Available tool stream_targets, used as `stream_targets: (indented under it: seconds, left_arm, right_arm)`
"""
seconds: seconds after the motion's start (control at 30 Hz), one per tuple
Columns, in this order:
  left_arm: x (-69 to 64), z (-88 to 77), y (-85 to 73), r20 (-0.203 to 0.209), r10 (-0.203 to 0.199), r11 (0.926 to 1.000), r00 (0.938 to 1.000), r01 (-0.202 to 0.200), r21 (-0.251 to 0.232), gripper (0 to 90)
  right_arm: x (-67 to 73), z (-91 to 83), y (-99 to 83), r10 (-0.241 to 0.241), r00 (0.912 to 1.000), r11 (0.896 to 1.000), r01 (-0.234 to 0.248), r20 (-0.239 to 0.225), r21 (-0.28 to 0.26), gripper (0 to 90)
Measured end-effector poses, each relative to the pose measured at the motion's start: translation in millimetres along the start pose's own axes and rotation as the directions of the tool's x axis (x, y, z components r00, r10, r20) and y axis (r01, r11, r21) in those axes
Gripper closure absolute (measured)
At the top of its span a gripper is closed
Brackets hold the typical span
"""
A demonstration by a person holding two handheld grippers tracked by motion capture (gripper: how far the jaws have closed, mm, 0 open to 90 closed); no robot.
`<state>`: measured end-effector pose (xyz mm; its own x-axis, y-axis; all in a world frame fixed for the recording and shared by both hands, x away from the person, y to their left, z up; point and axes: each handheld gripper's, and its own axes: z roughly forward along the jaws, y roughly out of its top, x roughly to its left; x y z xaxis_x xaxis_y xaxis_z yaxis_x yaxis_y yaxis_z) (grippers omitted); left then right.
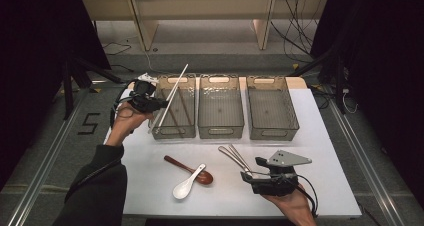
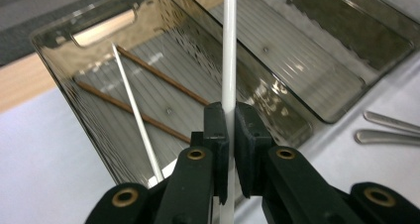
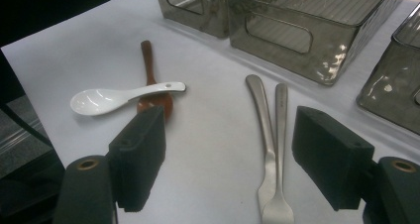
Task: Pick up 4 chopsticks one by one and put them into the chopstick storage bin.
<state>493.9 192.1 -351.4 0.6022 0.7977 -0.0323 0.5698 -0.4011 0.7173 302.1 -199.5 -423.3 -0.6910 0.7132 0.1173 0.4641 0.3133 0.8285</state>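
My left gripper (image 1: pixel 161 105) is shut on a white chopstick (image 1: pixel 176 84) and holds it slanted over the left smoked-plastic bin (image 1: pixel 188 132). Its pads (image 2: pixel 216 130) clamp the white chopstick (image 2: pixel 229 60) near its lower part. Inside that bin (image 2: pixel 54 50) lie two brown chopsticks (image 2: pixel 163 75) and another white chopstick (image 2: pixel 133 105) that leans on the wall. My right gripper (image 1: pixel 251 169) rests open near the table's front edge. Between its wide jaws lie two metal forks (image 3: pixel 271 135), untouched, and my right gripper (image 3: pixel 230 140) points toward the bins.
The middle bin (image 1: pixel 220 131) and the right bin (image 1: pixel 274 134) stand in a row beside the left one. A white ceramic spoon (image 1: pixel 186 185) lies across a brown wooden spoon (image 1: pixel 181 165) on the white table (image 1: pixel 325 151), left of the forks (image 1: pixel 234 155).
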Motion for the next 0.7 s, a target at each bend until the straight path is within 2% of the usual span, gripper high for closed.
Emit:
stream_targets:
  seconds: [0.13, 0.2, 0.23, 0.4, 0.47, 0.7]
  left_arm:
    - [4.2, 5.0, 8.4, -0.006, 0.003, 0.9998, 1.0, -0.003, -0.02, 84.3]
    - [6.4, 9.6, 11.3, -0.02, 0.006, 0.9998, 0.9998, -0.007, -0.021, 84.3]
    - [8.8, 14.7, 13.7, -0.041, 0.006, 0.9996, 0.9991, -0.007, -0.028, 84.2]
    - [13.8, 20.3, 17.8, -0.054, -0.003, 0.999, 0.9986, 0.0, -0.046, 84.2]
    - [15.8, 22.9, 18.7, -0.073, -0.009, 0.9987, 0.9973, 0.006, -0.051, 84.2]
    - [19.7, 35.8, 13.6, -0.088, -0.04, 0.9982, 0.9953, 0.036, -0.047, 84.1]
  right_arm:
    - [-0.7, -0.3, -0.1, 0.003, 1.0, 1.0, -0.003, -0.002, 0.0, 30.0]
    - [-1.0, -0.1, -0.1, 0.0, 1.0, 1.0, 0.0, -0.002, -0.002, 30.0]
    - [-0.9, 0.1, -0.1, -0.001, 1.0, 1.0, 0.001, -0.002, 0.0, 30.0]
    - [-1.1, 0.6, -0.3, 0.0, 1.0, 1.0, 0.0, -0.003, -0.002, 30.0]
    - [-1.1, 0.9, -0.4, -0.001, 1.0, 1.0, 0.001, -0.004, 0.001, 30.0]
    - [-0.5, 0.9, -0.5, 0.0, 1.0, 1.0, 0.0, -0.006, 0.001, 30.0]
